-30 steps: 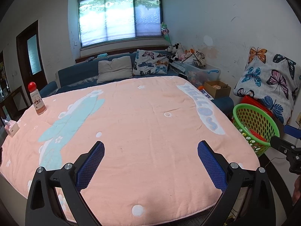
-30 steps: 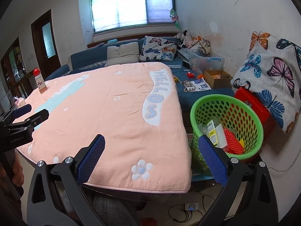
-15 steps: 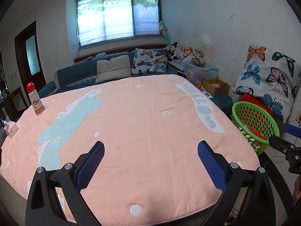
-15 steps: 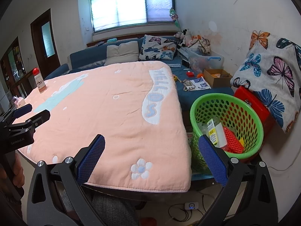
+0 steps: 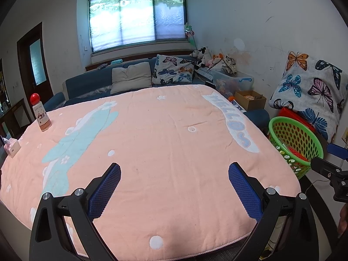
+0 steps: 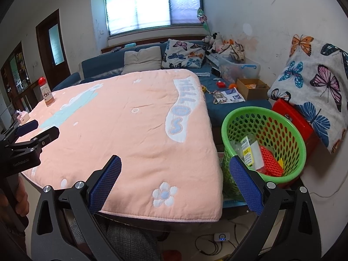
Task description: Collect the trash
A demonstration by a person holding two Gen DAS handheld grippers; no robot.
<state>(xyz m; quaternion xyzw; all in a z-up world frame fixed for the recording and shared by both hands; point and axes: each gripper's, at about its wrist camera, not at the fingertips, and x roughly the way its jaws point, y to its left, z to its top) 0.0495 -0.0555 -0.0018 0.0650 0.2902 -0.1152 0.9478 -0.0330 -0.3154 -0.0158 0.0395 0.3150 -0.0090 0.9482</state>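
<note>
A green perforated basket (image 6: 282, 117) stands to the right of the table and holds wrappers, among them a clear packet with a yellow label (image 6: 248, 148) and a red mesh piece (image 6: 270, 161). It also shows in the left wrist view (image 5: 304, 128). My left gripper (image 5: 174, 182) is open and empty above the near part of the pink blanket (image 5: 152, 134). My right gripper (image 6: 174, 178) is open and empty over the table's near right corner, left of the basket. Each gripper appears in the other's view: the right (image 5: 332, 163), the left (image 6: 34, 130).
A bottle with a red cap (image 5: 40, 115) and a small pink tissue box (image 5: 13, 145) stand at the table's far left. A blue sofa with cushions (image 5: 130, 78), a cardboard box (image 6: 252, 88), a red crate (image 6: 293, 117) and a butterfly pillow (image 6: 315, 87) lie behind and to the right.
Both grippers have pulled back and risen slightly; the table and basket look a little farther. Both stay open and empty.
</note>
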